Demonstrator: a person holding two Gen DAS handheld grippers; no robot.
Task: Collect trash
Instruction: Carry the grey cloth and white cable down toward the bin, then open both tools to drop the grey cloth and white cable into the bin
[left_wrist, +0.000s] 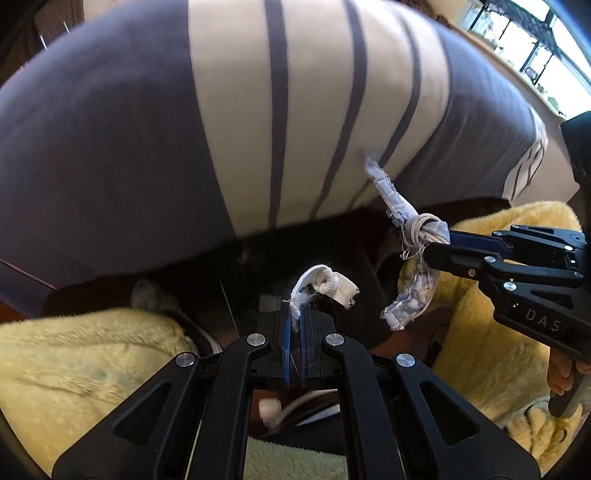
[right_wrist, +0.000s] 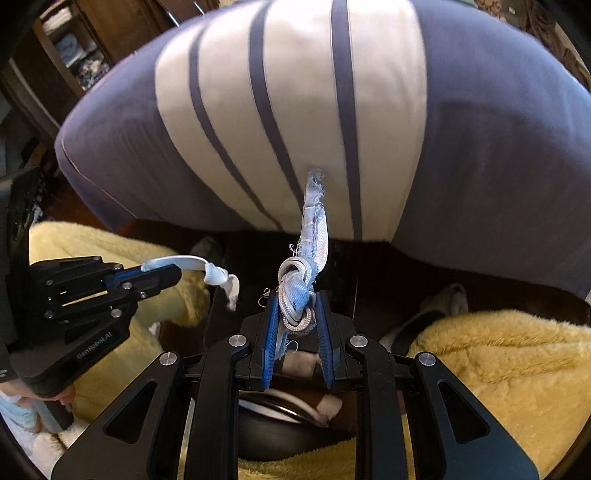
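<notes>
Both my grippers carry fabric scraps near a grey bed cover with cream stripes.

Left wrist view: my left gripper (left_wrist: 294, 314) is pressed together on a curled white elastic strip (left_wrist: 327, 286); to the right, my right gripper (left_wrist: 441, 245) pinches a frayed, knotted pale-blue cloth strip (left_wrist: 397, 206), in front of the grey bed cover (left_wrist: 110, 147). Right wrist view: the blue pads (right_wrist: 271, 325) clamp that knot (right_wrist: 297, 295), and its tail reaches far toward the cover (right_wrist: 480, 147); yellow fleece (right_wrist: 498, 362) lies near right.

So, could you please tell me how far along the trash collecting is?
Done: both scraps are picked up. In hand: the left gripper pinches a white elastic strip; the right gripper clamps a knotted blue-white rag. Left: dropping them somewhere; no bin is in view.
</notes>
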